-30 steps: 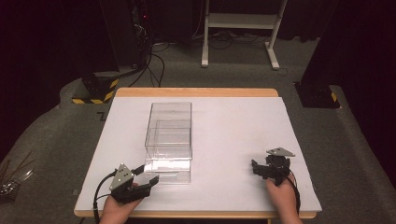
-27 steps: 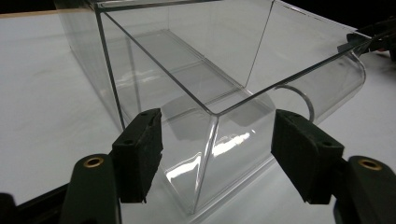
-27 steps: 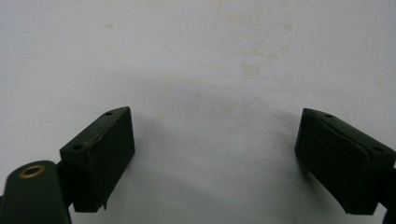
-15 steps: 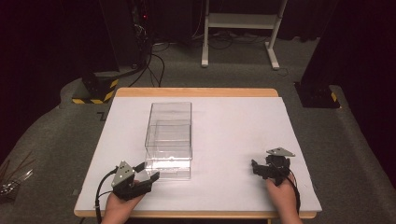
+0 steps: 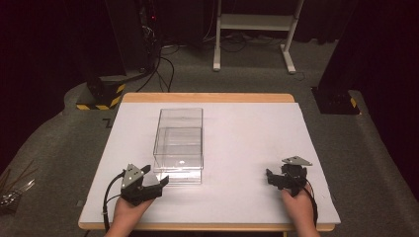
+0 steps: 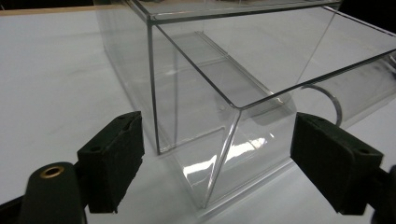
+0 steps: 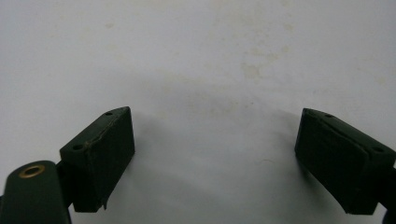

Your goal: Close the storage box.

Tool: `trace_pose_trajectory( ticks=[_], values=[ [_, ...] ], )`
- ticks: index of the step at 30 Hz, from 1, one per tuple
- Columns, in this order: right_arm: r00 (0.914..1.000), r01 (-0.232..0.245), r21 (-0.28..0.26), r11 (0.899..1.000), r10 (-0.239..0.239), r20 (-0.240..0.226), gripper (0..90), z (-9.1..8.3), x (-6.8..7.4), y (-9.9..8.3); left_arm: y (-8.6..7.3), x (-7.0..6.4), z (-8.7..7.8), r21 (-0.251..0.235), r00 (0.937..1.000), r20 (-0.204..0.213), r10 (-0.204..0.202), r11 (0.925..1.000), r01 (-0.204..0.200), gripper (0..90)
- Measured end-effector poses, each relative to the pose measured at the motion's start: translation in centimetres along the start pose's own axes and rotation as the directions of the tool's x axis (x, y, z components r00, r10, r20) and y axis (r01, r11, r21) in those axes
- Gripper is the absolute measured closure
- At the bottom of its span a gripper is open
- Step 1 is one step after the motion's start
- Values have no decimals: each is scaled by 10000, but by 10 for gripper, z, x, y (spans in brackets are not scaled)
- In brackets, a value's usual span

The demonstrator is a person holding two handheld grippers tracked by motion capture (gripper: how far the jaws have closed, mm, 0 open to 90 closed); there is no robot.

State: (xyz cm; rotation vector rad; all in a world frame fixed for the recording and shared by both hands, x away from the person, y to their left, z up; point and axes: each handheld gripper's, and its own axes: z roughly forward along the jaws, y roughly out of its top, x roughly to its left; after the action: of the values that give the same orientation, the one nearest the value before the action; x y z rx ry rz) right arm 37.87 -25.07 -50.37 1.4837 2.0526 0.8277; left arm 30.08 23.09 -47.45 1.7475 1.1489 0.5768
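A clear plastic box [image 5: 179, 143] stands left of the middle of the white table top [image 5: 247, 133]. A clear drawer [image 5: 178, 174] with a half-round finger cut-out [image 6: 327, 100] sticks out of the box's near end. My left gripper [image 5: 155, 176] is open at the drawer's near left corner, its jaws spread to either side of that corner [image 6: 217, 128] without touching it. My right gripper [image 5: 270, 177] rests near the table's front right, open over bare white surface [image 7: 212, 116], holding nothing.
The table has a wooden rim [image 5: 207, 97]. Behind it stand a white frame [image 5: 254, 29], a dark rack with cables [image 5: 148, 44] and a black post base [image 5: 336, 101]. Several thin sticks [image 5: 15, 185] lie on the floor at the left.
My left gripper's jaws have spread wider and edged forward at the drawer's corner. The drawer's near edge sits slightly farther in than before. The right gripper has stayed put.
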Motion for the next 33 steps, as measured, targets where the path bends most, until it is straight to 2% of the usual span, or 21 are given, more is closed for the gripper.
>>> trace_pose_trajectory(
  ticks=[5,28,33],
  values=[
    [10000,1,-2,10000,-1,3,119,0,0,0,3,4,6,-8,9999,-124,-54,10000,54,155],
    [10000,1,-3,10000,-1,-2,119,0,0,0,13,14,24,31,9991,-425,-46,10000,47,154],
    [10000,-2,-1,10000,2,-6,119,0,0,0,13,15,27,-56,9987,-471,-182,9998,180,158]
  ],
)
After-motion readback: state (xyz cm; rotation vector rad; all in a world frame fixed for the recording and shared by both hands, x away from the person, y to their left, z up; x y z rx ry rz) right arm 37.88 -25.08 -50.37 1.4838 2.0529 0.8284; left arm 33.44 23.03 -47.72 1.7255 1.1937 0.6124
